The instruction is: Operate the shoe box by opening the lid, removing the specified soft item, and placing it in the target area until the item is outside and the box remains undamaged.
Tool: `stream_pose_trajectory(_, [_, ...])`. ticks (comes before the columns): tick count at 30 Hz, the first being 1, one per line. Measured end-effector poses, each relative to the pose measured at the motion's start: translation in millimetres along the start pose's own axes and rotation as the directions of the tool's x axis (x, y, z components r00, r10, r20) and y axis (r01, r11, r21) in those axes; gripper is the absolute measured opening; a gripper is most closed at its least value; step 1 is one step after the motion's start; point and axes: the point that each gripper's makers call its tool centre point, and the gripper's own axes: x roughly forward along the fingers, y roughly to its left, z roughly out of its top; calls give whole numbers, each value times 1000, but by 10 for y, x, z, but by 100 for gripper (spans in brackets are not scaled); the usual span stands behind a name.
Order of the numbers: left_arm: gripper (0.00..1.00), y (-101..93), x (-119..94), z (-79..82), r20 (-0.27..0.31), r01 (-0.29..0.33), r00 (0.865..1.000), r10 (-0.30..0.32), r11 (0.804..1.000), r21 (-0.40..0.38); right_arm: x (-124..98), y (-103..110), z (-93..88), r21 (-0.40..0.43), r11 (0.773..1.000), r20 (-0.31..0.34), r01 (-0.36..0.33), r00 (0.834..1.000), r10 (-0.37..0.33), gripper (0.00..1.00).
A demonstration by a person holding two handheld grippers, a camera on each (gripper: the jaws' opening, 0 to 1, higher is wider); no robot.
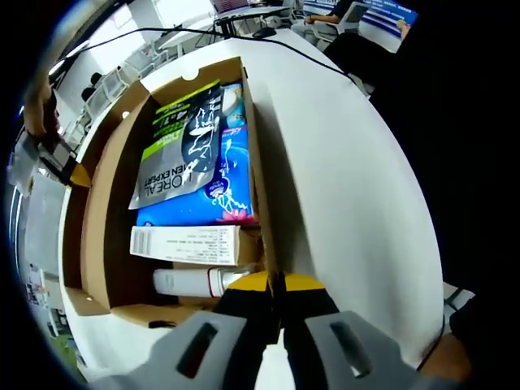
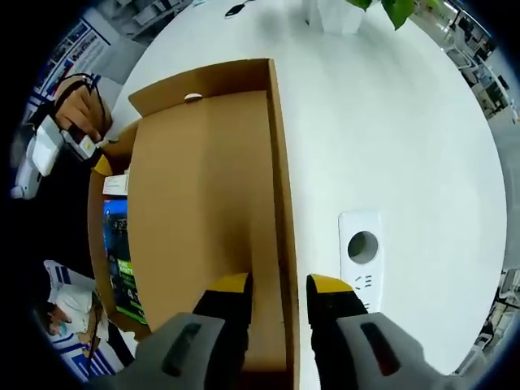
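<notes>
An open brown shoe box (image 1: 256, 162) lies on a white table. Inside it are a black and green soft pouch (image 1: 179, 146) on a blue pouch (image 1: 223, 187), a white carton (image 1: 187, 244) and a white tube (image 1: 191, 282). My left gripper (image 1: 276, 284) is shut on the box's side wall. The lid (image 2: 203, 203) stands swung open, and my right gripper (image 2: 279, 286) is closed over its free edge. Past the lid, the blue pouch (image 2: 115, 227) and the green pouch (image 2: 126, 288) show as slivers. The left gripper (image 2: 99, 158) appears at the box's far side, held by a hand.
A white socket plate (image 2: 361, 248) is set in the table right of the lid. A plant pot (image 2: 337, 12) stands at the far edge. A black cable (image 1: 268, 41) runs across the table beyond the box. Chairs and seated people are behind.
</notes>
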Motion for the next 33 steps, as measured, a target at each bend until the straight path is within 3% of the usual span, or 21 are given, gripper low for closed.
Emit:
stream_pose_trajectory(8, [3, 4, 2, -8, -3, -1, 1000, 1, 1000, -2, -69, 10, 56, 30, 999, 12, 38, 999, -38, 38])
stream_pose_trajectory(21, [3, 18, 9, -19, -9, -4, 1000, 4, 1000, -4, -271, 63, 136, 63, 994, 48, 87, 995, -90, 40])
stream_pose_trajectory(33, [3, 12, 5, -23, -15, -11, 1000, 11, 1000, -3, -515, 247, 281, 30, 990, 138, 134, 981, -137, 42])
